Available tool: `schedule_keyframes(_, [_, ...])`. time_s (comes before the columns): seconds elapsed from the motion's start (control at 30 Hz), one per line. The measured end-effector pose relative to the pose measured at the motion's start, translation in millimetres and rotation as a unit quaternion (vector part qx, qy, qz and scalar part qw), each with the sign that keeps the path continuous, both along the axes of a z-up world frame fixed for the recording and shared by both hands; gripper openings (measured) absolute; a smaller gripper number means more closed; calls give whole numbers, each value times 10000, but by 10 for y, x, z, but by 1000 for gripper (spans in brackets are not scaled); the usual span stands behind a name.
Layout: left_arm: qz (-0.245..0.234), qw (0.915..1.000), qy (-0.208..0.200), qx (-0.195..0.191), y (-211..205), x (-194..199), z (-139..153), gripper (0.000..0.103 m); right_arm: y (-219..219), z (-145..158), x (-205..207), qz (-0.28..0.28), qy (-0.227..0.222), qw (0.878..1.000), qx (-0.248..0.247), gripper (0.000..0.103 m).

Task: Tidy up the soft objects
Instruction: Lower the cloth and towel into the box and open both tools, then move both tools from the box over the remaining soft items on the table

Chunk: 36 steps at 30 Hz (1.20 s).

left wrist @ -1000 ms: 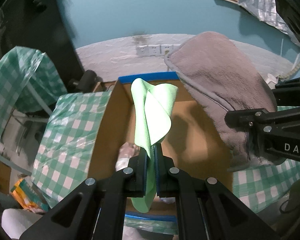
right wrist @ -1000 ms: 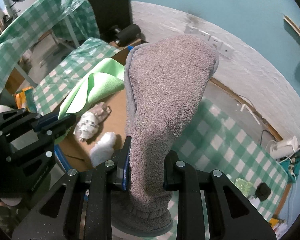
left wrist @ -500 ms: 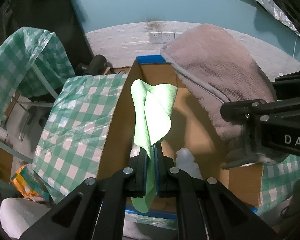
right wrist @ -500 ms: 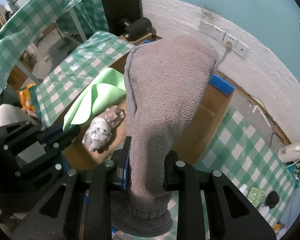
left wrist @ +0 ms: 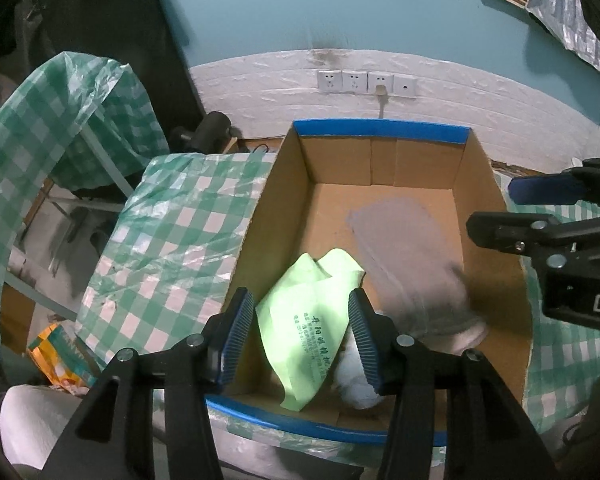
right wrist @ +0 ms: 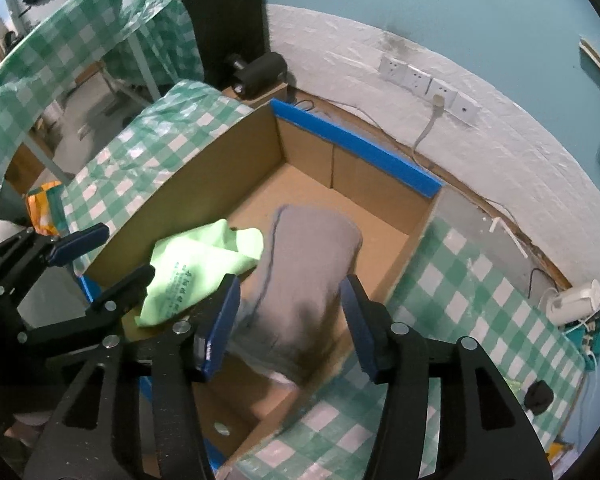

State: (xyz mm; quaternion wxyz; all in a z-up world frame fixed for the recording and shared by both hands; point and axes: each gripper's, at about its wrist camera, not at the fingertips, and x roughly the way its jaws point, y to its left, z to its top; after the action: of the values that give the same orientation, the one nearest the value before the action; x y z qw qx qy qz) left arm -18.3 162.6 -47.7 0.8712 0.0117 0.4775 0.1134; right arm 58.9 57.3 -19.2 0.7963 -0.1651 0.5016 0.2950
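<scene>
A cardboard box (left wrist: 284, 200) with blue taped rims (right wrist: 352, 148) stands on the green checked table. A light green cloth (left wrist: 308, 320) lies inside it near the front; it also shows in the right wrist view (right wrist: 196, 268). A grey towel (left wrist: 404, 256) lies blurred in the box to its right, and in the right wrist view (right wrist: 300, 292). My left gripper (left wrist: 302, 328) is open above the green cloth, holding nothing. My right gripper (right wrist: 290, 308) is open above the grey towel, holding nothing. White soft items (left wrist: 356, 380) lie under the cloths.
A green checked tablecloth (left wrist: 172, 240) covers the table around the box. A wall with sockets (left wrist: 364, 82) is behind. An orange packet (left wrist: 56, 356) lies low at left. A white device and cables (right wrist: 576, 304) sit at the table's far right.
Both grippers have opened. The green cloth and the grey towel have dropped out of the jaws into the box.
</scene>
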Motion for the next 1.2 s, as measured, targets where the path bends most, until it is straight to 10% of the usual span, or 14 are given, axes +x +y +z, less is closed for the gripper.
schedule_keyframes(1.2, [-998,9942,-189,363,-1052,156,192,79,-1348,-44,-77,-832,-111,9964,-150,66])
